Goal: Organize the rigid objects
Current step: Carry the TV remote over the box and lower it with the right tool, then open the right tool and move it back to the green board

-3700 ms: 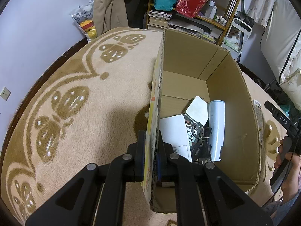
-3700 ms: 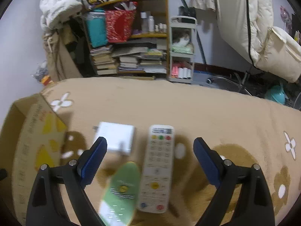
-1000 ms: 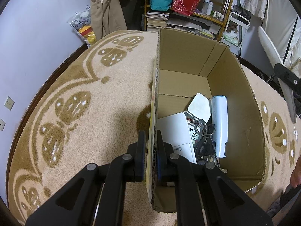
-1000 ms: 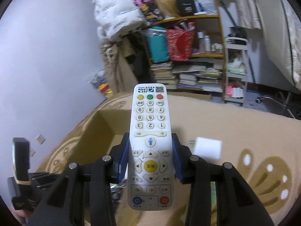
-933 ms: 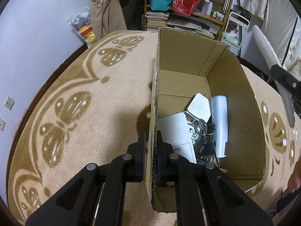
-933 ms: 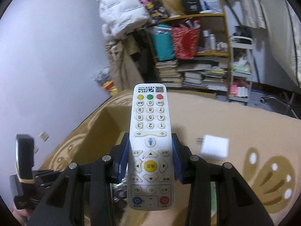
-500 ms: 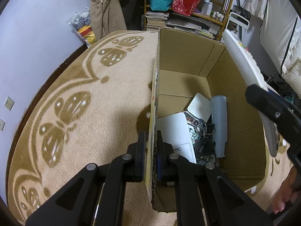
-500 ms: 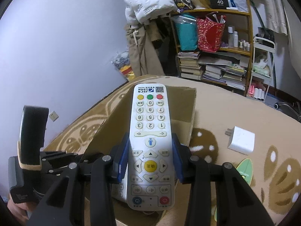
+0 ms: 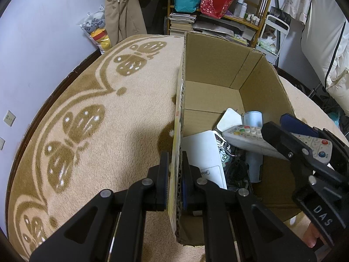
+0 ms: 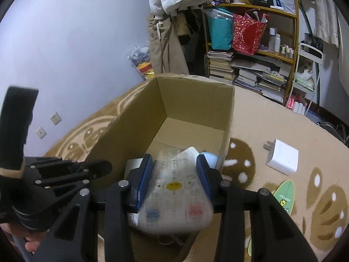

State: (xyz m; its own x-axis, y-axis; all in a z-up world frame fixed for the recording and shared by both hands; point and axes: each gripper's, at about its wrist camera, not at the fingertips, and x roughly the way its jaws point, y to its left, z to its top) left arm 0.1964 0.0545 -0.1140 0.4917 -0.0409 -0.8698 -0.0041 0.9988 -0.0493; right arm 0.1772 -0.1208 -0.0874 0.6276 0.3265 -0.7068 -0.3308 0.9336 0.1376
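An open cardboard box point(image 9: 218, 38) stands on the rug. My left gripper point(image 9: 174, 159) is shut on its near left wall. Inside lie a flat white device point(image 9: 205, 152), a white tube point(image 9: 253, 118), a white rounded piece point(image 9: 231, 118) and a dark tangle of keys and cords point(image 9: 235, 166). My right gripper point(image 10: 174, 163) is shut on a white remote point(image 10: 174, 187), which looks blurred with its far end tipped down into the box point(image 10: 196, 80). In the left wrist view the right gripper point(image 9: 279, 124) holds the remote point(image 9: 244, 137) just above the contents.
A white charger point(image 10: 281, 159) and a green board-shaped item point(image 10: 283, 196) lie on the beige patterned rug point(image 9: 87, 131) to the right of the box. A crowded shelf point(image 10: 250, 54) and hanging coats stand behind. A hand point(image 10: 32, 246) grips the left tool.
The right gripper has carried the remote in over the box and down towards its contents; the remote's far end now tips downward and looks blurred. The left gripper has kept its hold on the wall.
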